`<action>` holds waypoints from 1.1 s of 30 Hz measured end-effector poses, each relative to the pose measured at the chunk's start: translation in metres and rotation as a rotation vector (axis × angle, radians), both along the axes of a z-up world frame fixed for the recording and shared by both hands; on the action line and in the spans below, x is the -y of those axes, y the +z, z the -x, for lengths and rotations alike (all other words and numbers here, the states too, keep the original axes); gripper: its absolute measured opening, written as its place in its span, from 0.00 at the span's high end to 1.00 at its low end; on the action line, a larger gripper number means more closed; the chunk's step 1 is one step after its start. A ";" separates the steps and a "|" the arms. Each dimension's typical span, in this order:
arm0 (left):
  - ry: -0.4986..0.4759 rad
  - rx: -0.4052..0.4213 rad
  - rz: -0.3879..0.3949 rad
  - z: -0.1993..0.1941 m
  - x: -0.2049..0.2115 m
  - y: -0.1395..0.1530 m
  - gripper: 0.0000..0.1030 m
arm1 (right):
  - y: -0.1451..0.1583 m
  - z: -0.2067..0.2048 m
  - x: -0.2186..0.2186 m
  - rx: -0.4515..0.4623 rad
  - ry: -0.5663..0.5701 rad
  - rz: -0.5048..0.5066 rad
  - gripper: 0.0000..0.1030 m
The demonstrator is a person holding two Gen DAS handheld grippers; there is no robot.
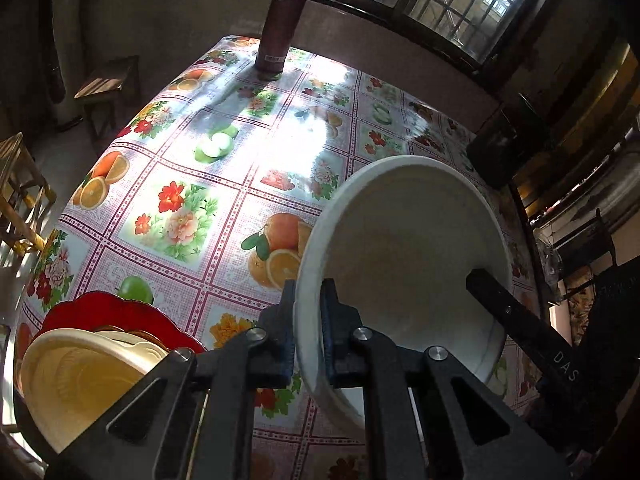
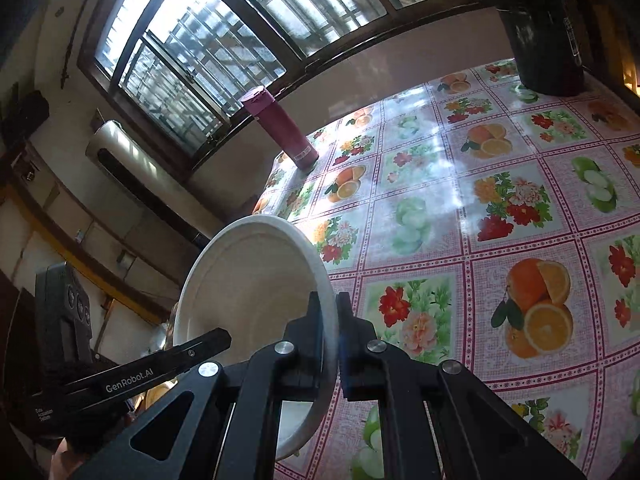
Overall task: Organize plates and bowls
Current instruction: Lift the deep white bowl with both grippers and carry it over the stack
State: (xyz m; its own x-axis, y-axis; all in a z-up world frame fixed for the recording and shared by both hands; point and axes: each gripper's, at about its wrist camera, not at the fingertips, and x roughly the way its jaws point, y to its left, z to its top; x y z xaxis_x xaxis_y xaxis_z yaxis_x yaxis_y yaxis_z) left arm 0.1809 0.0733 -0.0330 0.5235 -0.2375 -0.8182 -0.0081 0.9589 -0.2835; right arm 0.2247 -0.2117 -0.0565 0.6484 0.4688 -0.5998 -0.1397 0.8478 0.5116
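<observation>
Two hand-held grippers, left (image 1: 308, 316) and right (image 2: 329, 328), each clamp opposite rims of one white bowl (image 1: 404, 256) we hold tilted above the surface (image 1: 224, 184). Only our left view shows the cream bowl (image 1: 76, 376) on a red plate (image 1: 116, 312), partly hidden; beyond stands a maroon flask (image 1: 282, 24).

Worktop (image 1: 208, 184): fruit-and-flower oilcloth, sunlit patches. Barred windows (image 2: 192, 52), dark frames, above pale wall beyond the far edge. Wooden stool (image 1: 108, 80) and chair (image 1: 20, 188) on pale floor past the left edge. Wall-mounted white cylinder (image 2: 132, 156).
</observation>
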 end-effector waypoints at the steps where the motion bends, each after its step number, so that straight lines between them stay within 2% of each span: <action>1: -0.006 0.010 -0.011 0.009 -0.004 0.004 0.92 | 0.004 0.008 -0.005 0.006 0.018 0.006 0.94; 7: -0.007 0.080 -0.109 0.061 -0.045 0.029 0.91 | 0.027 0.046 -0.057 0.050 0.132 0.054 0.94; 12: 0.029 0.089 -0.149 0.095 -0.080 0.028 0.91 | 0.030 0.068 -0.107 0.072 0.215 0.093 0.94; 17: 0.063 0.087 -0.189 0.116 -0.101 0.006 0.91 | 0.013 0.084 -0.147 0.062 0.272 0.154 0.93; 20: 0.080 0.101 -0.265 0.123 -0.103 -0.011 0.91 | -0.006 0.090 -0.166 0.046 0.292 0.219 0.92; 23: 0.101 0.098 -0.274 0.128 -0.108 -0.025 0.91 | -0.027 0.093 -0.178 0.016 0.312 0.251 0.91; 26: 0.109 0.114 -0.281 0.133 -0.109 -0.029 0.91 | -0.038 0.097 -0.185 0.006 0.321 0.267 0.90; 33: 0.117 0.145 -0.303 0.139 -0.113 -0.024 0.91 | -0.036 0.099 -0.189 0.016 0.320 0.280 0.90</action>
